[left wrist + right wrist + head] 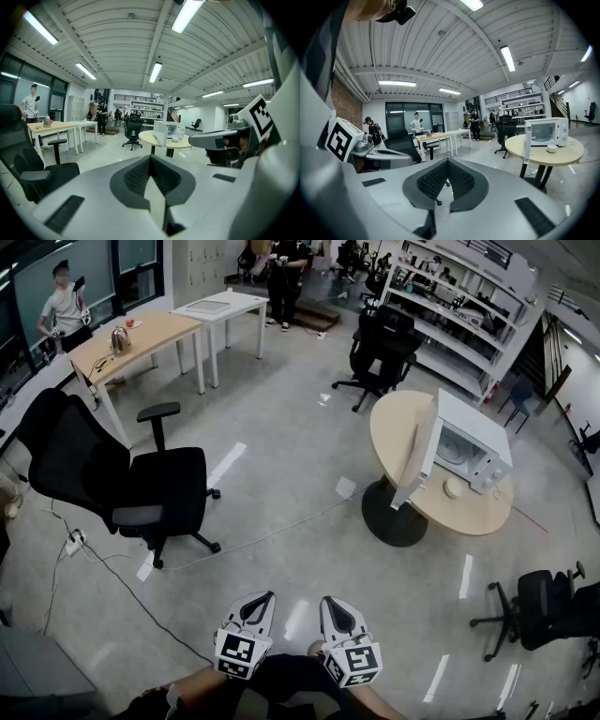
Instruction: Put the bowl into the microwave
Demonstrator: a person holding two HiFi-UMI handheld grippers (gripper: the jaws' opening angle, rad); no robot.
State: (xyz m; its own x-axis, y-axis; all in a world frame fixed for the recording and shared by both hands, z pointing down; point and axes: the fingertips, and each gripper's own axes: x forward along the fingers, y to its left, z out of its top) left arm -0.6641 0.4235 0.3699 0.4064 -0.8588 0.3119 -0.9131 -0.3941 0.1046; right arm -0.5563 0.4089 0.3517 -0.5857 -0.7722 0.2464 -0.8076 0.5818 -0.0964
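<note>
the jaws of the left hand-held gripper (267,598) and right hand-held gripper (328,602) are pressed together, empty. the bowl (454,487) is set on the desk (398,423) just beside the open microwave (473,442).

The small white bowl (454,487) stands on the round wooden table (478,517), just before the white box-shaped microwave (478,442) — both at the right. The black swivel office chair (141,488) is at the left, well apart.
</note>
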